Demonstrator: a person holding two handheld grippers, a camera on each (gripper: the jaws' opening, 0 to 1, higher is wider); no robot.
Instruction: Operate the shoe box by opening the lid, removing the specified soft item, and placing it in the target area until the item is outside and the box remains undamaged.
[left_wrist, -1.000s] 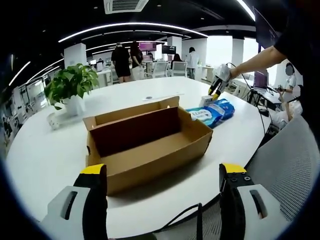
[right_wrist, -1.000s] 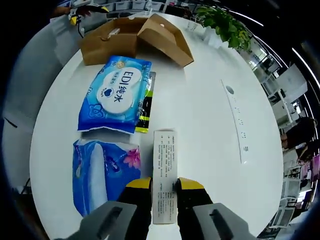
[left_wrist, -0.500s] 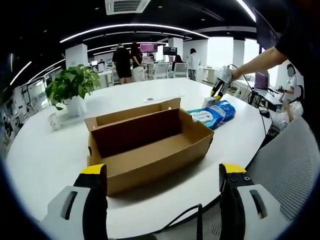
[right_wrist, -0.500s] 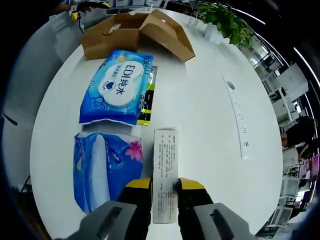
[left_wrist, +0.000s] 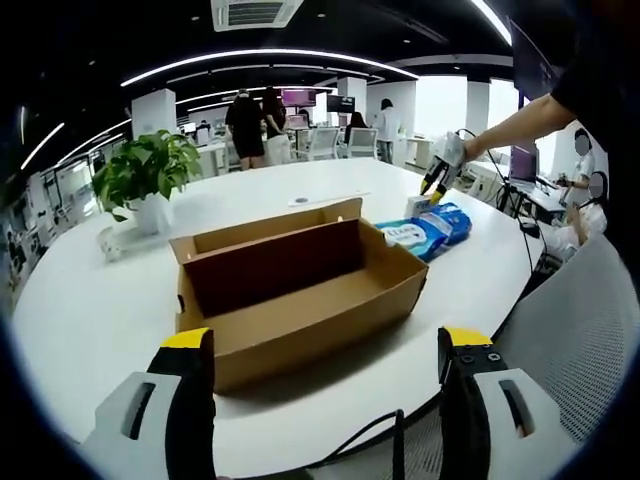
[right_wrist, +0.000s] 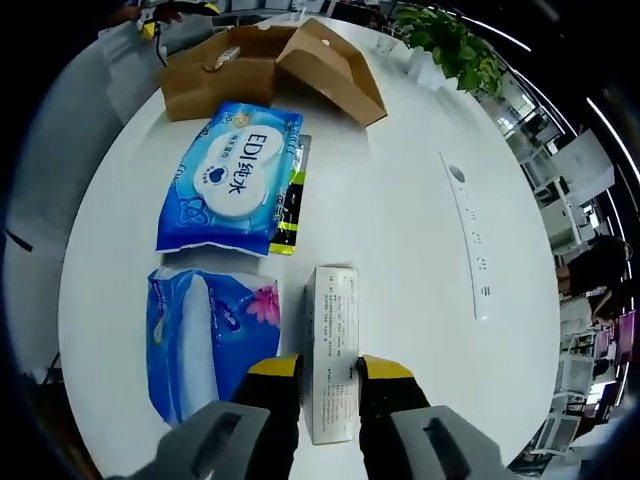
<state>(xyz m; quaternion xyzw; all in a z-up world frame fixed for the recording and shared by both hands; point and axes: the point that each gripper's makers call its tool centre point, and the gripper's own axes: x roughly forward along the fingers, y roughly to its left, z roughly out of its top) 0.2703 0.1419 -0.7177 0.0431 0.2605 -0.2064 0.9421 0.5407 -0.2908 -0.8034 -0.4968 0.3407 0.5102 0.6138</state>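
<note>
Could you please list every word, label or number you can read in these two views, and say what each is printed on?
"EDI纯水": on the blue wipes pack nearest the cardboard box, right gripper view.
Small white box between the right gripper jaws: lines of small print, too small to read.
Blue flowered pack: no legible text.
Dark green-striped item under the wipes pack: print too blurred to read.
Wipes pack in the left gripper view: lettering blurred.

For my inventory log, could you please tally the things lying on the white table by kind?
Open brown cardboard shoe box: 1
Blue soft plastic packs: 2
White printed carton: 1
Green-and-black flat packet: 1
Potted green plant: 1
White power strip: 1
Total: 7
</note>
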